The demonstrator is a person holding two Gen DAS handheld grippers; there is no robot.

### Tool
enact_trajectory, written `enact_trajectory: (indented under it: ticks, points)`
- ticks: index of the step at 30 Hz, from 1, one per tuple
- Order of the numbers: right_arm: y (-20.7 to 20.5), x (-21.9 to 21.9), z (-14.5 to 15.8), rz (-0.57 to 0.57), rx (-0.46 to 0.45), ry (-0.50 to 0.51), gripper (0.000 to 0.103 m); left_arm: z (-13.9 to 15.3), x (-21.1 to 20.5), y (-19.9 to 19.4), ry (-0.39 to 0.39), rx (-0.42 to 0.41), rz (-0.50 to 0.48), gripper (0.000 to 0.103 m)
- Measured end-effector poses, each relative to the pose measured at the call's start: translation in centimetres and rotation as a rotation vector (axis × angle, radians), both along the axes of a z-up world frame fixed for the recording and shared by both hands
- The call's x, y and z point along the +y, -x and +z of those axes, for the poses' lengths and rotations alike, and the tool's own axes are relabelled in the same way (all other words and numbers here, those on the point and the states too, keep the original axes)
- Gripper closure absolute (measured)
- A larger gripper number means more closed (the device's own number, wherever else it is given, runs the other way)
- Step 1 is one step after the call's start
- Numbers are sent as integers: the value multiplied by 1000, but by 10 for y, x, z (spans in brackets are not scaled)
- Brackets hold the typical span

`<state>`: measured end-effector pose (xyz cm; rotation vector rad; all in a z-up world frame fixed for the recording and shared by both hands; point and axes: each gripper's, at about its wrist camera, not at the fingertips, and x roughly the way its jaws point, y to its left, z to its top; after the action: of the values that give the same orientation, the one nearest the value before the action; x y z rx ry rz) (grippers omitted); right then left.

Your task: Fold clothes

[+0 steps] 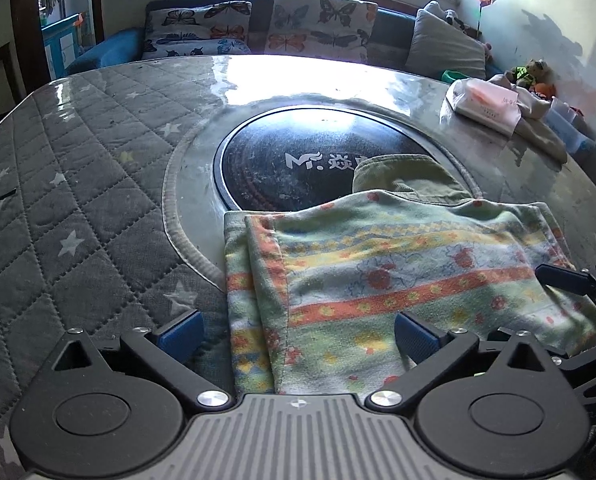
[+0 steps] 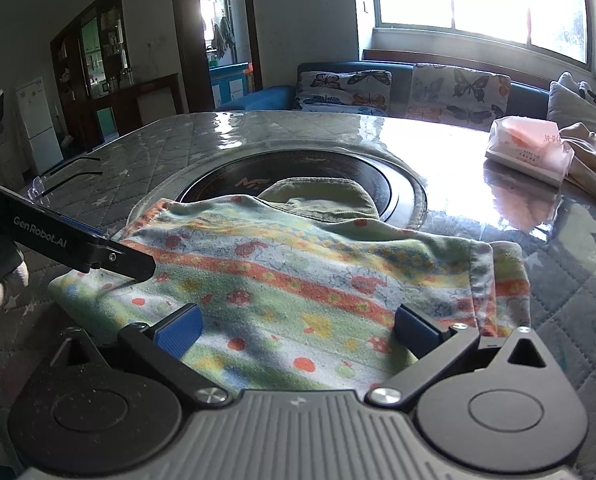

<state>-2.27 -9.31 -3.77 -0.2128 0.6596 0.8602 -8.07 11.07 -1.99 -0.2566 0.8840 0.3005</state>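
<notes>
A small patterned garment [image 1: 398,276], green with orange and yellow bands and an olive collar, lies flat and folded on the table; it also shows in the right wrist view [image 2: 298,276]. My left gripper [image 1: 298,336] is open, its blue pads wide apart over the garment's near left edge. My right gripper [image 2: 298,332] is open, its pads astride the garment's near edge. The right gripper also shows at the right of the left wrist view [image 1: 578,280]. The left gripper's black finger [image 2: 98,248] rests at the garment's left side in the right wrist view.
The table has a grey quilted star-patterned cover [image 1: 78,200] and a round black hotplate [image 1: 298,164] in the middle. A tissue pack [image 2: 530,148] and beige cloth [image 2: 594,164] lie at the far right. Glasses [image 2: 58,184] lie at the left. A sofa with butterfly cushions [image 1: 318,24] stands behind.
</notes>
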Motion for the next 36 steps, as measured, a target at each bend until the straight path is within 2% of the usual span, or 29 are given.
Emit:
enact_trajectory:
  ticks: [7, 36]
  points:
    - [0, 0, 0, -1, 0, 1, 0, -1, -4, -3, -24, 15, 9, 0]
    - [0, -1, -1, -1, 5, -6, 0, 0, -4, -8, -18, 35, 43, 0]
